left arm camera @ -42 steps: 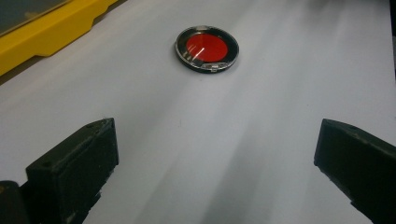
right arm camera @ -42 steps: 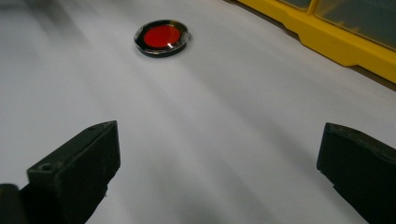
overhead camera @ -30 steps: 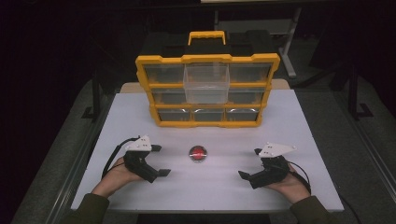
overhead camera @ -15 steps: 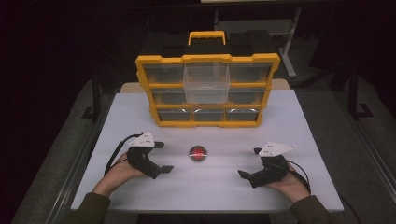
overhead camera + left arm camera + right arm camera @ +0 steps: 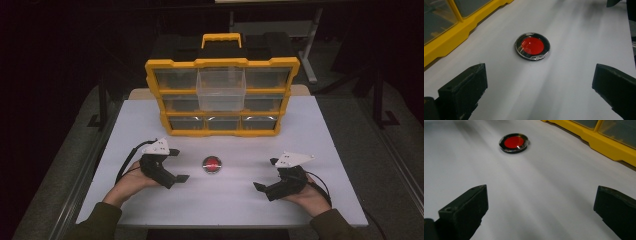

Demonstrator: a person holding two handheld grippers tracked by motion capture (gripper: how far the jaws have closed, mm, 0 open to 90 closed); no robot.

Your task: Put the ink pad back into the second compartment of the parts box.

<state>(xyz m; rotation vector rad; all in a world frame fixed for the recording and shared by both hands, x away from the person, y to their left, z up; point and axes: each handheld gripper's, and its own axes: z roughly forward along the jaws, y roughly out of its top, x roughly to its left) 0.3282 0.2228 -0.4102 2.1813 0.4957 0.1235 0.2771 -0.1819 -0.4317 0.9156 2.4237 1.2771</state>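
White table (image 5: 320, 140); red disc (image 5: 212, 164) centred

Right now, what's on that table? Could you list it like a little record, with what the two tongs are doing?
Table: white table top
Back of table: yellow organizer with clear drawers, standing upright, black and yellow handle on top
Pulled-out drawer: top row, middle drawer sticks forward; contents cannot be told
Centre: round red disc with dark rim, lying flat, touched by nothing
Left tongs: open, holding nothing, beside the disc
Right tongs: open, holding nothing, farther from the disc
Hands: one on each pair of tongs, near the front edge
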